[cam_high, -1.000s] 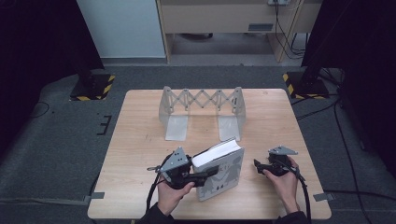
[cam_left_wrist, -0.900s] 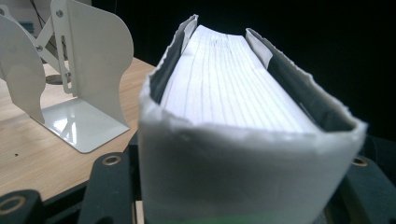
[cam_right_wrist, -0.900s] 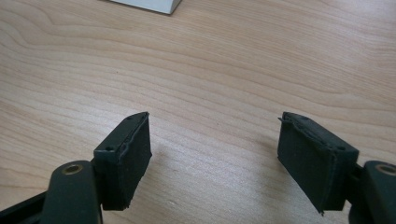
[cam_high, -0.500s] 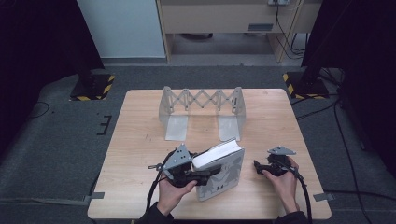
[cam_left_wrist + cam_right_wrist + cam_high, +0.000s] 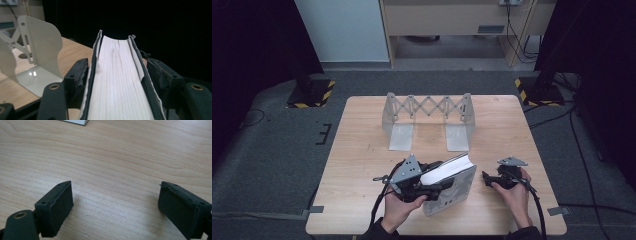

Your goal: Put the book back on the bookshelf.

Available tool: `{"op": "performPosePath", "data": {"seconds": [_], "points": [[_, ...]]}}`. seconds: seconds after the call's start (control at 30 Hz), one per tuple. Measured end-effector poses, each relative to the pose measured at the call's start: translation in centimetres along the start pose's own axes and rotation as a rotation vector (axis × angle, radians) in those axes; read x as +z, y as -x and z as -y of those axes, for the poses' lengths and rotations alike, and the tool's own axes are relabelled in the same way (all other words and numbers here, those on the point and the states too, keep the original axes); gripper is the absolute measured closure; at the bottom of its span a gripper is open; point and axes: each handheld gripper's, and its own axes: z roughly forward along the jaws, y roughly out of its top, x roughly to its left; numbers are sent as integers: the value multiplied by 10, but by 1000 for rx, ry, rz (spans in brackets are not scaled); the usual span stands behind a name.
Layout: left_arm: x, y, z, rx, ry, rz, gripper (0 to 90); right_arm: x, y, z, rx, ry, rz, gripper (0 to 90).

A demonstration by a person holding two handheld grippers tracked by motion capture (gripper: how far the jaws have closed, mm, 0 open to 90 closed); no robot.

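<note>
**Book in the left grip, rack not yet filled**

Pale wood, finely grained and matt, makes up the table (image 5: 362, 150), which stands on dark grey carpet with black curtains at either side; nearest the person, the left gripper (image 5: 428, 189) is clamped on a thick book (image 5: 451, 184), one black pad against each cover, and the book stands tilted on the near part of the table, its page edges up; in the left gripper view the book (image 5: 120, 82) runs straight between the jaws, a slightly hollowed block of cream paper edged by thin dark covers that look frayed at the far corners; these jaws have just been easing a little wider, yet the pads seem to press the covers all the same. Just to the right, apart from the book, the right gripper (image 5: 488, 179) rests low over bare wood; its jaws have just been opening and now stand spread wide with nothing between them, the pads (image 5: 58, 205) blocky, black and rubbery.

Farther off, near the table's far edge, stands an expandable book rack (image 5: 428, 119): smooth off-white metal, two rounded upright ends with flat feet, joined by a scissor lattice; it holds nothing. By my reading the pick-up is done; carrying the book across and standing it between the ends remains.
</note>
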Motion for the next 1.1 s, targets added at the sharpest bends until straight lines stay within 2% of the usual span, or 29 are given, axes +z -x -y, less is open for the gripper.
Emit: {"op": "performPosePath", "data": {"seconds": [0.23,0.57,0.67,0.73,0.9,1.1], "points": [[7,-4,-8,-11,-14,11,325,0,0,0,-2,-3,-3,122],[24,-7,-21,12,-92,19,309,0,0,0,-3,-3,-3,122],[25,-8,-22,30,-117,2,310,0,0,0,-3,-3,-4,122],[25,-10,-22,21,-124,-1,309,0,0,0,-3,-3,-3,121],[27,-11,-22,33,-144,-9,311,0,0,0,-2,-1,-1,119],[27,-9,-22,33,-159,16,402,0,0,0,-3,-1,-2,119]]}}
